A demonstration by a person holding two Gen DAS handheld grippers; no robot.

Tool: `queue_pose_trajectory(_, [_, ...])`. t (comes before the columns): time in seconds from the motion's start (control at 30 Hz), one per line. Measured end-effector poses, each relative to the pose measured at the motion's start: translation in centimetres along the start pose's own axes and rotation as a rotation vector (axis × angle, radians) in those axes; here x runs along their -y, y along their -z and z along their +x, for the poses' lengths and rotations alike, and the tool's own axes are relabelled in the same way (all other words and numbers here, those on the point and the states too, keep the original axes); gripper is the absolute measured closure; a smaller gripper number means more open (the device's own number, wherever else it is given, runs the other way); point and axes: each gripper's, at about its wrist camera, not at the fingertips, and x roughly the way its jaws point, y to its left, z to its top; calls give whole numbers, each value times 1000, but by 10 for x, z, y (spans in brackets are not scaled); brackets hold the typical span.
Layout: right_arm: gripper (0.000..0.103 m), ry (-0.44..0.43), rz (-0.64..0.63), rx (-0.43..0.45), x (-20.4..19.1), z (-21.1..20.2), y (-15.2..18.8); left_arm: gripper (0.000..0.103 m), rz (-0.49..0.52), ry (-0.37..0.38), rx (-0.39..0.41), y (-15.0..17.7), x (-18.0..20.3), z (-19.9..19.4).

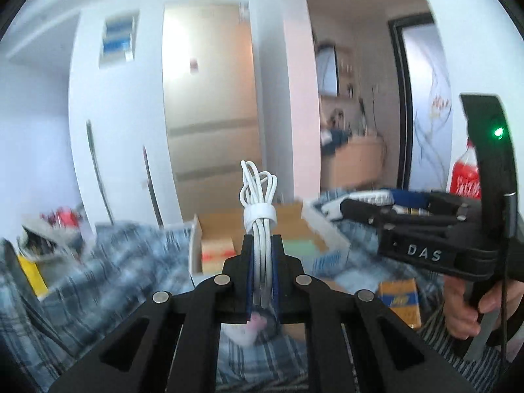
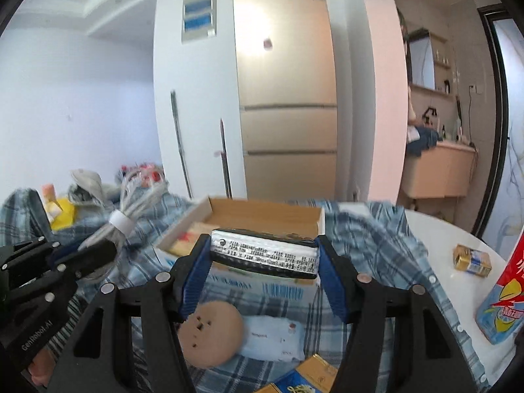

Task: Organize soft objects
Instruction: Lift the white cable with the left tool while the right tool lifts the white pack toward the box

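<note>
Left wrist view: the left gripper (image 1: 262,255) held a coiled white cable (image 1: 258,196), bound by a white strap, upright between its closed fingers (image 1: 246,262), lifted above a blue plaid cloth (image 1: 124,262). Behind the cable lay an open cardboard box (image 1: 294,216). At right, a person's hand (image 1: 465,308) gripped the handle of the right gripper (image 1: 347,208), whose black body carried the letters "DAS" and a lit green lamp. Its fingertips were partly hidden, with a blue-and-white pack among them. A red bottle (image 1: 465,177) stood behind it, its label too blurred to read.

Right wrist view: the right gripper (image 2: 264,255) clasped a silver-and-dark tissue pack (image 2: 265,253) between its blue-padded fingers (image 2: 193,278), the pack's printed label facing the camera but too small to read. It hung over the plaid cloth (image 2: 376,239), in front of the cardboard box (image 2: 265,209). Below lay a round tan disc (image 2: 213,337) and a pale blue packet (image 2: 275,337). At left, the left gripper (image 2: 108,249), marked "GenRobot.AI", held the strapped cable (image 2: 131,203). On the white tabletop (image 2: 435,229) at right sat a small yellow carton (image 2: 471,258) and a red-and-blue package (image 2: 507,294).
</note>
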Motion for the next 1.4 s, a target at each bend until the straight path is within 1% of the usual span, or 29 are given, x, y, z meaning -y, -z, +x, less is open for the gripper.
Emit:
queue_pose_trajectory(0.07, [41,-4,10,49,2,-8,-2,93,17,-37,45,-1,1,-6])
queue_pose_trajectory(0.2, [41,15,9,110,3,-15,-5,93,11,-36,76,-3,-3,-11])
queue_pose_trajectory(0.37, [41,6,-18,146,-4,-21,-3,93,4,-35,82,-5,-2,-18])
queue_pose_trajectory(0.57, [41,30,-61,185,-12,-30,-4,93,-6,-34,113,-16,2,-34])
queue_pose_trajectory(0.67, [41,22,-23,186,-8,-37,-13,93,-10,-42,120,-27,0,-36])
queue_pose_trajectory(0.73, [41,11,12,172,-4,-41,-23,93,3,-53,123,-35,3,-36])
queue_pose_trajectory(0.8, [41,10,3,160,-4,-45,-34,93,18,-59,133,-43,6,-37])
queue_pose_trajectory(0.83, [41,23,-6,166,-4,-48,-41,93,18,-63,144,-48,6,-38])
queue_pose_trajectory(0.93, [41,30,-16,212,-4,-60,-63,93,1,-60,167,-66,3,-39])
queue_pose_trajectory(1.03, [41,42,-21,290,-5,-72,-86,93,-25,-27,176,-89,-2,-39])
queue_pose_trajectory(1.1, [41,51,-36,340,-9,-76,-105,93,-22,-32,193,-107,-4,-42])
queue_pose_trajectory(1.2, [41,51,-22,406,-11,-78,-127,93,0,-51,232,-130,-3,-47])
queue_pose_trajectory(1.3, [41,64,-8,447,-12,-73,-143,93,-23,-50,228,-151,-7,-40])
queue_pose_trajectory(1.33, [41,70,-9,459,-13,-72,-147,93,-32,-38,222,-158,-9,-33])
queue_pose_trajectory(1.37, [41,84,-15,461,-14,-71,-151,93,-43,-32,231,-165,-11,-26])
queue_pose_trajectory(1.4, [41,110,-17,458,-13,-70,-153,93,-51,-55,240,-169,-14,-22])
